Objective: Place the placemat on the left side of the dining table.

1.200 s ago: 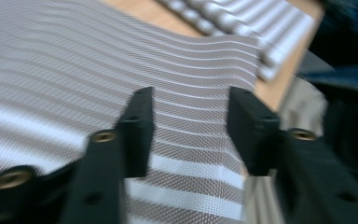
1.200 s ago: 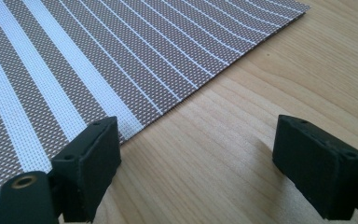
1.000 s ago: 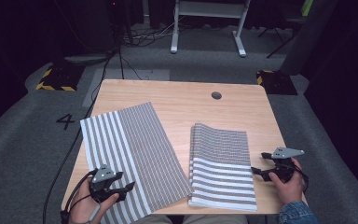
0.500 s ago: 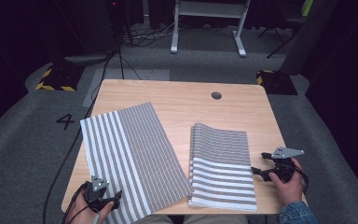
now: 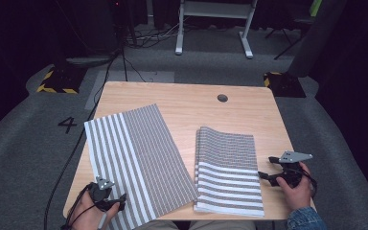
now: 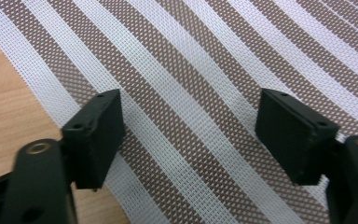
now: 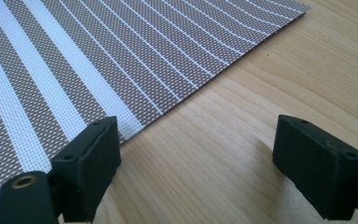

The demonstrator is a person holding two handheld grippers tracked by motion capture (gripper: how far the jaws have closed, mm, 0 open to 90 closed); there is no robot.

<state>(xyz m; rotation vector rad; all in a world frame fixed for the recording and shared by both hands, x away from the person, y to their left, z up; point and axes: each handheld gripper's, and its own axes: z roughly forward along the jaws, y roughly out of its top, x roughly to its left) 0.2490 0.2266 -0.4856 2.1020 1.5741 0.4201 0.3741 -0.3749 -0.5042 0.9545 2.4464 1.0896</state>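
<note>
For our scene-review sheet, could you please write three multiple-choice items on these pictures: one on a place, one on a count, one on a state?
1. Where is the left gripper?
A. over the flat mat's near corner
B. beside the round hole
C. over the folded mat

2. How many striped mats lie on the table?
A. one
B. two
C. four

3. How do the right gripper's jaws stand?
A. shut on a mat
B. shut on nothing
C. open

Key: 1 A, it hovers over the flat mat at the table's near left edge; 2 B, the flat mat and the folded mat; 3 C, the right gripper view shows bare wood between its jaws.
</note>
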